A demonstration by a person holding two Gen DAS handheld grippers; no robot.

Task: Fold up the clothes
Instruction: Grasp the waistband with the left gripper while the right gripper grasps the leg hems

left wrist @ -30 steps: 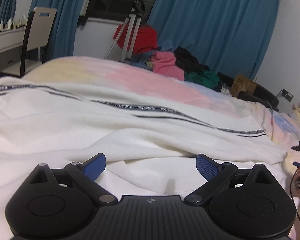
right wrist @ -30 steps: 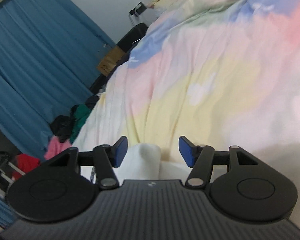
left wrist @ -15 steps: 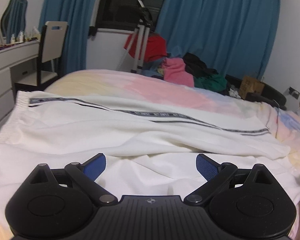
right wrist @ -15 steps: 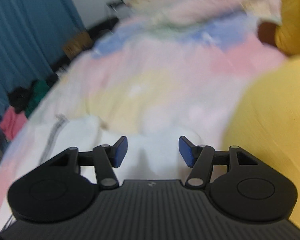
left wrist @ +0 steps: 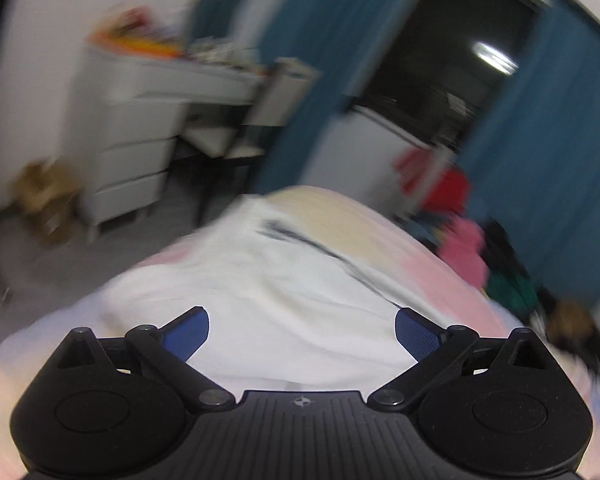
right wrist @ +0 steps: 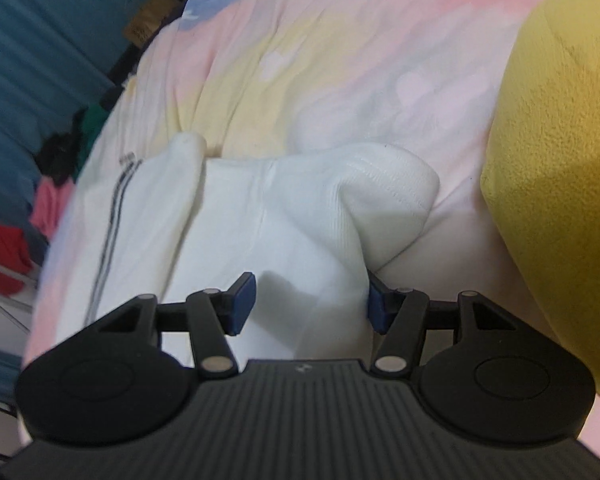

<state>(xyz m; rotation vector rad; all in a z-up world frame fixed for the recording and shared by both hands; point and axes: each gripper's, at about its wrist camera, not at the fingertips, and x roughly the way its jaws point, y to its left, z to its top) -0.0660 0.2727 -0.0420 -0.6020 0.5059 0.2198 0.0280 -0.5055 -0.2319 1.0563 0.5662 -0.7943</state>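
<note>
white garment | rumpled, black-striped | apparently trousers | on bed

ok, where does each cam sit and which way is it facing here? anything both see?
Left wrist: on the left gripper, angled down over the white striped garment toward blue curtains and grey drawers; only its wide-open blue-padded fingers show.
Right wrist: on the right gripper, angled down at a ribbed cuff beside a yellow plush cushion; jaws closing, fabric between, not yet pinched.
Shared: garment, pastel bedsheet, curtains, clothes pile.
</note>
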